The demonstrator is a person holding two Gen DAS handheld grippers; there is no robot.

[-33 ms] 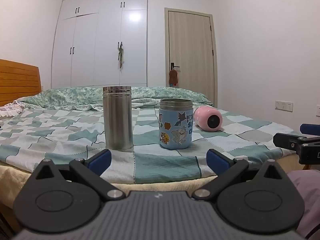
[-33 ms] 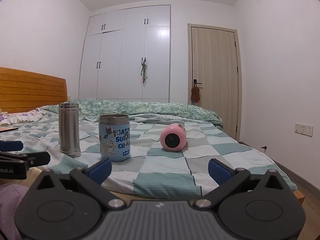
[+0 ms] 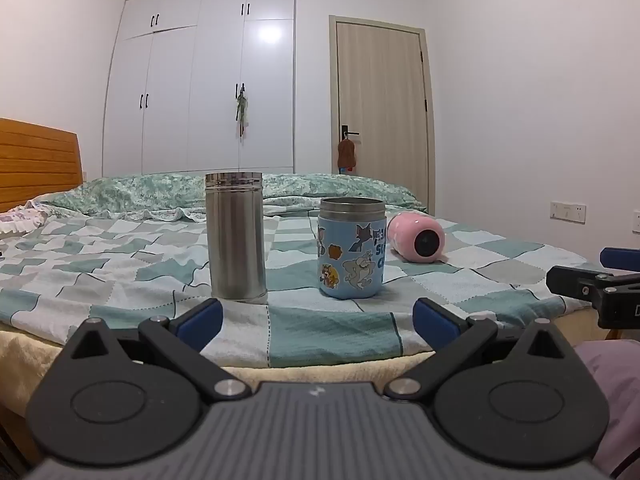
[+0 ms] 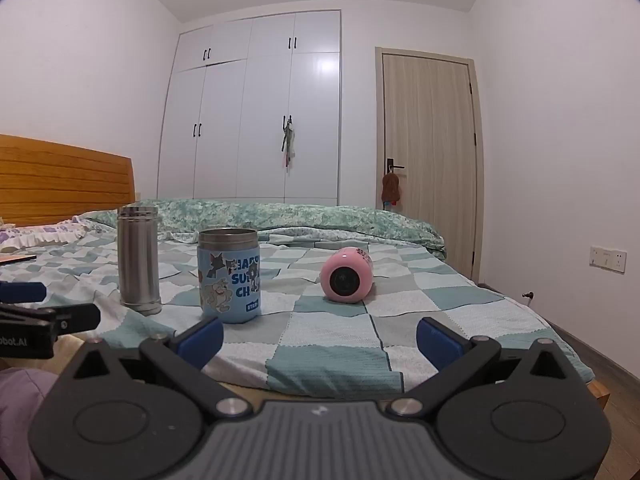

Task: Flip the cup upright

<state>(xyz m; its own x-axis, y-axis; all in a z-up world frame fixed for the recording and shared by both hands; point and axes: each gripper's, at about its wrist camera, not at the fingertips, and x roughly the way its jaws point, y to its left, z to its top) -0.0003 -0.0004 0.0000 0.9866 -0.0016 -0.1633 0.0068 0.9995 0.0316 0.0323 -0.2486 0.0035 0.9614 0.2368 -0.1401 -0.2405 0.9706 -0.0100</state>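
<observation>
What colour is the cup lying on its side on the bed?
Pink, with a dark opening facing us; the cup shows best in the right wrist view.

Each gripper was a matte black linkage on a ribbed dark grey housing with a small white mark at its top centre. The left gripper (image 3: 316, 320) carried blue pads (image 3: 199, 319) on black arms, with silver pivot screws and two round black discs — one on each side. The right gripper (image 4: 319, 336) looked the same, blue fingertips (image 4: 438, 342) included. White lettering, partly cut off, showed on the left unit's side in the right wrist view.
</observation>
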